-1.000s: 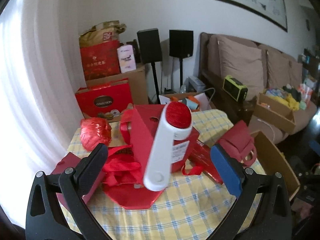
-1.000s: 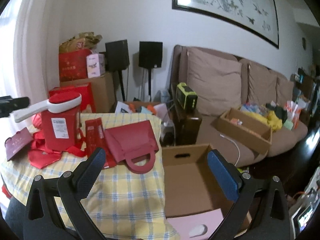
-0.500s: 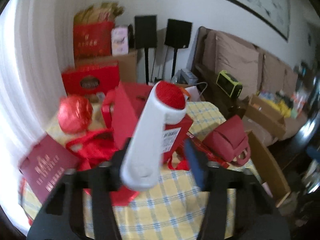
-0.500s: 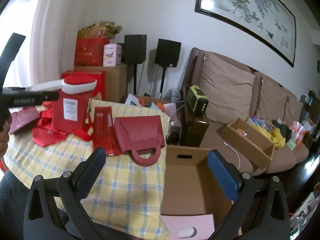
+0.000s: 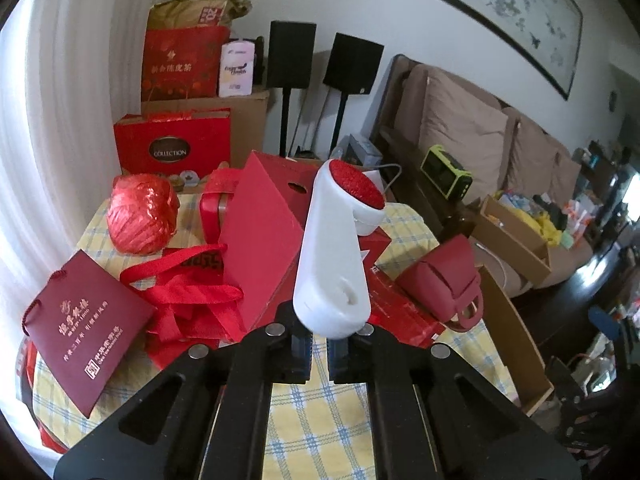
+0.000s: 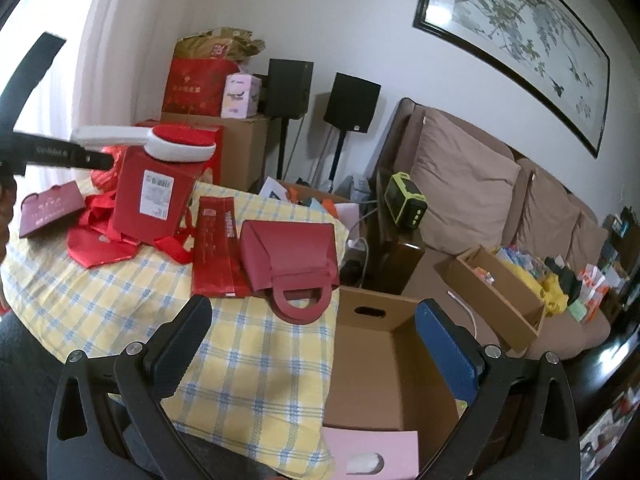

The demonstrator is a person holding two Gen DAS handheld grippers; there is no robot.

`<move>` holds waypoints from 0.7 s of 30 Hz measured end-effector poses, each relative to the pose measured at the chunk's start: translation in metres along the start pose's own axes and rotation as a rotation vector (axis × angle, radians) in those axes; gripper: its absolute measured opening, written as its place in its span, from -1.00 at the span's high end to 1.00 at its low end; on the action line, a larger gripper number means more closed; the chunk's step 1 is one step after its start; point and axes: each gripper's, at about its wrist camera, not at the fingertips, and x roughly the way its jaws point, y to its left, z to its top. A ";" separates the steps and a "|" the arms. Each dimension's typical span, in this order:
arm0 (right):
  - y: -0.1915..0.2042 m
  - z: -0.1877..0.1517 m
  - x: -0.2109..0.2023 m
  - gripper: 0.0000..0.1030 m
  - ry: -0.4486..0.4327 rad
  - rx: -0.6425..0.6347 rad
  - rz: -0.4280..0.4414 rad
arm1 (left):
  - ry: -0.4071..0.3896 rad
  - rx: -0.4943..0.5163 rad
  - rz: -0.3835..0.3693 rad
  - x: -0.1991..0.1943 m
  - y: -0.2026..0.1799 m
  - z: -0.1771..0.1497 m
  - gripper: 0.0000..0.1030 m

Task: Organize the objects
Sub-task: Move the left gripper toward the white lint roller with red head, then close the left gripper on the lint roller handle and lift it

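Left tool point(image 5: 319, 354) clamps the lint brush point(image 5: 334, 264) at handle end; rigid, light plastic, prob. slippery. Right tool point(image 6: 312, 344) wide, empty, over cardboard box point(image 6: 384, 376).

Lint brush point(image 5: 340, 248) atop gift box point(image 5: 260, 240) on table point(image 6: 248, 344), carton point(image 6: 384, 364) beside.

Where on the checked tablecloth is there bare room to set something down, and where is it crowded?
Bare checked cloth runs along the near edge, bordered by the flat red box and red handbag. The cardboard box beside the table is mostly empty. The far side is crowded: red gift bags, maroon bag, twine ball.
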 end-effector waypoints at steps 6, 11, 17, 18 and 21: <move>-0.007 0.000 0.002 -0.99 0.006 0.035 0.012 | 0.147 0.087 0.045 -0.004 -0.007 0.000 0.49; -0.014 -0.005 0.010 -0.99 0.043 0.064 0.029 | 0.050 0.174 0.044 -0.045 -0.036 0.012 -1.00; -0.022 -0.007 0.012 -0.99 0.052 0.080 0.021 | -0.022 0.216 0.205 -0.018 -0.038 0.022 -0.99; -0.024 -0.007 0.012 -0.99 0.053 0.085 0.022 | -0.015 0.201 0.199 -0.009 -0.034 0.024 -0.99; -0.026 -0.009 0.013 -0.99 0.060 0.089 0.021 | 0.015 0.167 0.190 0.017 -0.024 0.026 -0.96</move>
